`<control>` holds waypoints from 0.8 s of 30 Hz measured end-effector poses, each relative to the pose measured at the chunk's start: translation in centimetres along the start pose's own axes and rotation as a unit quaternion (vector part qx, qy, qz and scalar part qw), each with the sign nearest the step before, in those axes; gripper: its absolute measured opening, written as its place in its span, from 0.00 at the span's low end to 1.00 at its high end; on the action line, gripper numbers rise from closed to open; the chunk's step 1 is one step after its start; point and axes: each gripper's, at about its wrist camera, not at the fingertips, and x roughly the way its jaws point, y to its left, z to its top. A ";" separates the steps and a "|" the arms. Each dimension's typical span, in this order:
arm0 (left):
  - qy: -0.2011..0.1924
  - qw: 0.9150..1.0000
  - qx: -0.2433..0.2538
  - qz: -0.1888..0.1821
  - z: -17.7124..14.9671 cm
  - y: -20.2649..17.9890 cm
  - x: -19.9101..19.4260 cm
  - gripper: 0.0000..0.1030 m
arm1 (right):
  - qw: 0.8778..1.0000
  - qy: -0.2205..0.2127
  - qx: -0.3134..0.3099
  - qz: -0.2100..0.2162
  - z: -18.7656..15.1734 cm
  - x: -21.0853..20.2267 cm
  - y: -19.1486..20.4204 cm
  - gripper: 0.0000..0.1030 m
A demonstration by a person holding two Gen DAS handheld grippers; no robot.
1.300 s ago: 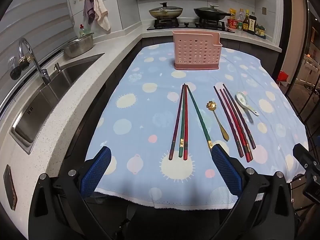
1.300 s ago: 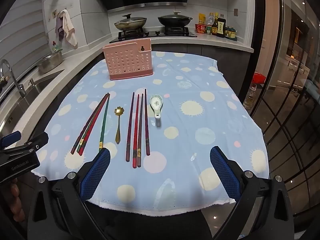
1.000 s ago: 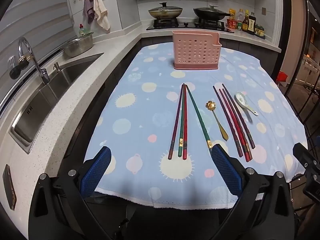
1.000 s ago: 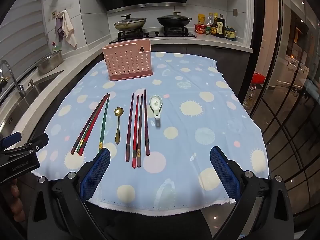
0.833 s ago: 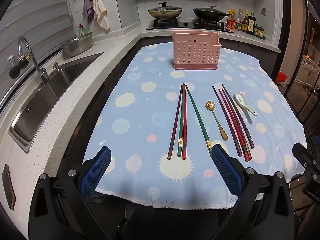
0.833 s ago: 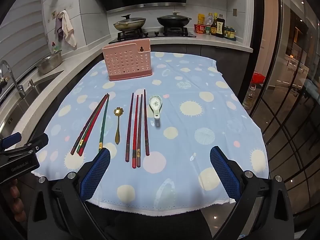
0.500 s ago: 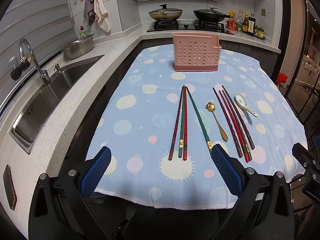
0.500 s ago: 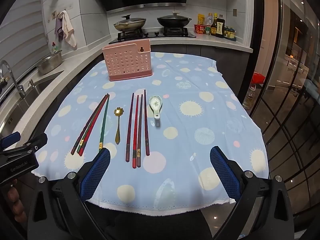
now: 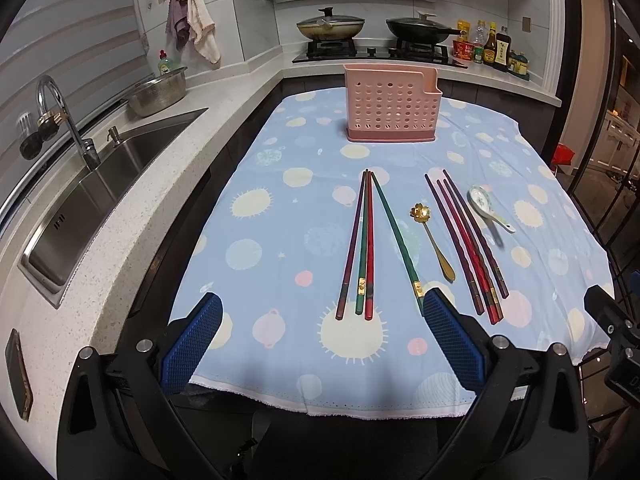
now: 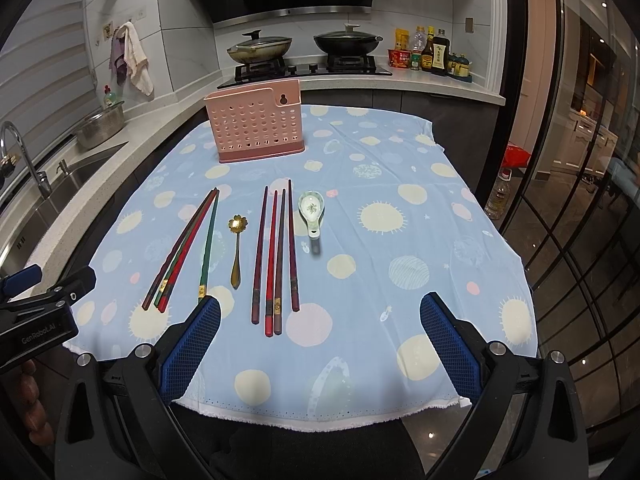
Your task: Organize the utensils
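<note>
A pink perforated utensil holder (image 9: pixel 391 110) (image 10: pixel 258 125) stands upright at the far end of the blue dotted tablecloth (image 9: pixel 280 240). In front of it lie a left group of chopsticks (image 9: pixel 362 244) (image 10: pixel 182 250), a gold flower spoon (image 9: pixel 434 246) (image 10: pixel 237 250), a right group of chopsticks (image 9: pixel 466 246) (image 10: pixel 276 256) and a white ceramic spoon (image 9: pixel 490 210) (image 10: pixel 312 210). My left gripper (image 9: pixel 318 312) is open and empty over the near edge, below the left chopsticks. My right gripper (image 10: pixel 320 314) is open and empty, below the right chopsticks.
A sink (image 9: pixel 92 196) with a tap and a steel bowl (image 9: pixel 158 94) sit in the counter on the left. A stove with two pans (image 9: pixel 332 28) and bottles (image 9: pixel 494 48) are behind the table. A glass partition (image 10: pixel 580 200) runs along the right.
Both grippers hold nearly still, with only a slight drift of view. Nothing on the table has moved.
</note>
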 end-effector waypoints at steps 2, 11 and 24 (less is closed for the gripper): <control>-0.001 1.000 0.001 0.000 0.0 0.0 0.0 0.93 | 1.000 0.000 0.000 0.000 0.0 0.0 0.0 0.93; -0.004 1.000 0.005 -0.005 0.0 -0.3 0.0 0.93 | 1.000 -0.001 0.000 0.000 0.0 0.0 0.0 0.93; -0.004 1.000 0.004 -0.006 -0.1 -0.3 -0.1 0.93 | 1.000 -0.001 0.001 0.001 0.1 -0.1 0.0 0.93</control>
